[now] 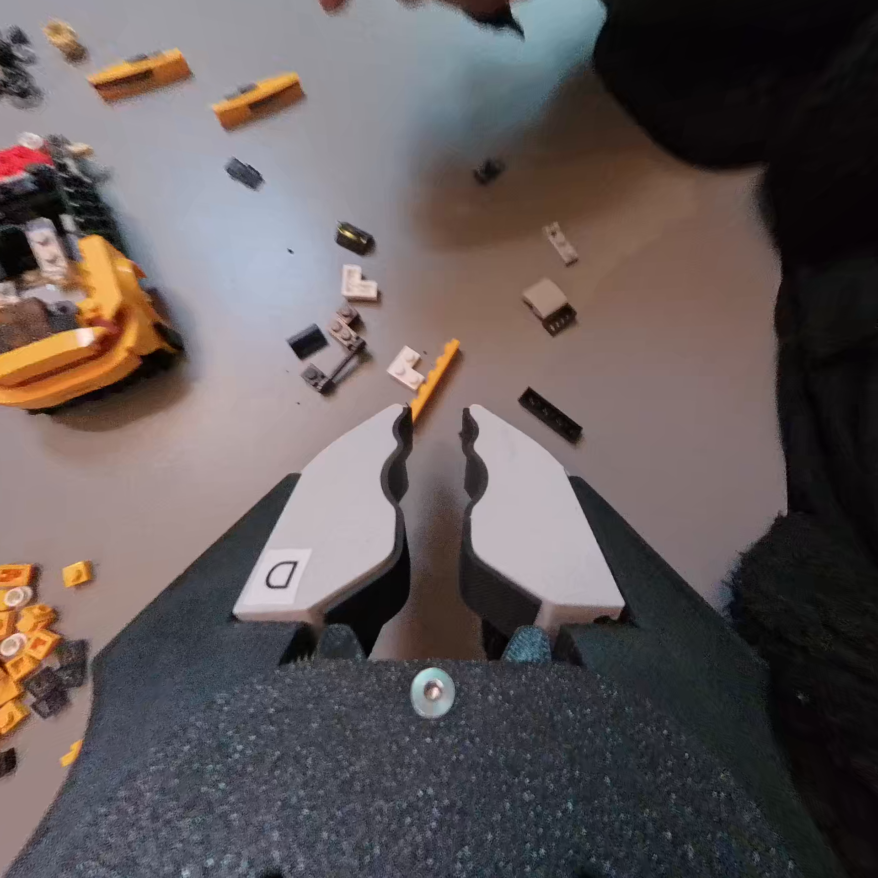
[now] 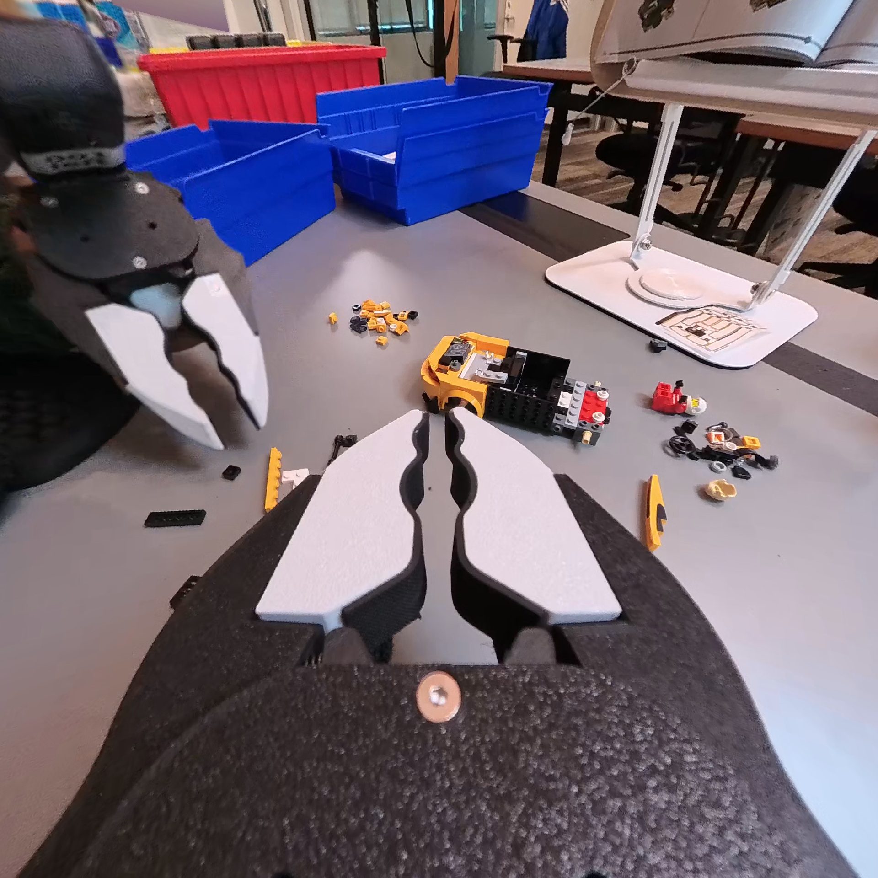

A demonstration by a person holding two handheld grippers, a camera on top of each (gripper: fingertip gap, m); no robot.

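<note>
Left gripper [image 1: 434, 413] empty, over yellow strip [image 1: 437, 375] — table [image 1: 617, 475] edge right

Beyond the right fingers, at the far edge of the grey desk [image 2: 475, 285], stand two blue bins [image 2: 427, 152] with a red bin [image 2: 256, 85] behind them. Far to the right of those fingers a white stand [image 2: 679, 294] rests on the desk, a printed sheet [image 2: 708, 328] on its base and an open booklet [image 2: 741, 33] held above. Farther off are dark office chairs [image 2: 627, 152] on patterned carpet.
</note>
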